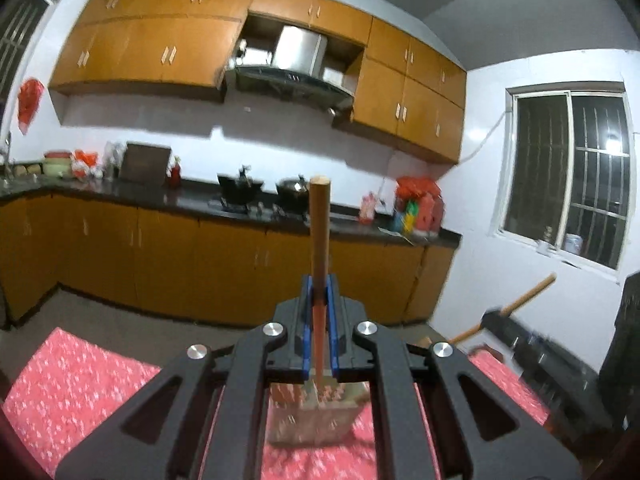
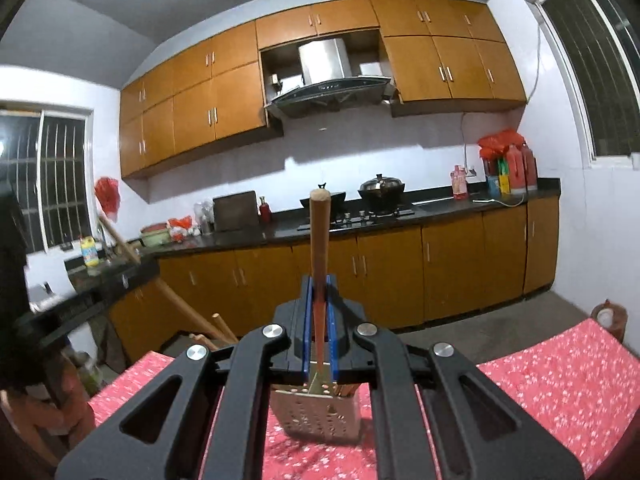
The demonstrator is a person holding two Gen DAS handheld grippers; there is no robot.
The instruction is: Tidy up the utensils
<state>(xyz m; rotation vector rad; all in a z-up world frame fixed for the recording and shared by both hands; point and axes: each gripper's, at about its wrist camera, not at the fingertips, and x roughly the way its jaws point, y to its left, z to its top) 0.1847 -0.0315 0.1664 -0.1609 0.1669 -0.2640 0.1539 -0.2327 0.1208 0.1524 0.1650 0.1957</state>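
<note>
In the left wrist view my left gripper [image 1: 319, 280] is shut on the wooden handle [image 1: 320, 224] of a spatula. The handle sticks out forward, and its solid metal blade [image 1: 316, 408] hangs blurred close under the camera. In the right wrist view my right gripper [image 2: 319, 280] is shut on a second wooden handle [image 2: 319, 232], whose blade [image 2: 316, 416] is perforated. Both are held above the table with the red flowered cloth [image 1: 72, 380]. The right gripper [image 1: 516, 328] and its handle [image 1: 528, 296] show blurred at the left view's right edge.
A dark counter [image 2: 440, 208] with a wok [image 2: 324, 200] and a lidded pot [image 2: 380, 188] on the stove runs along the far wall over orange cupboards. Wooden poles [image 2: 192, 316] lean past the table's far left corner. A brown jar [image 2: 608, 316] stands beyond the table's right end.
</note>
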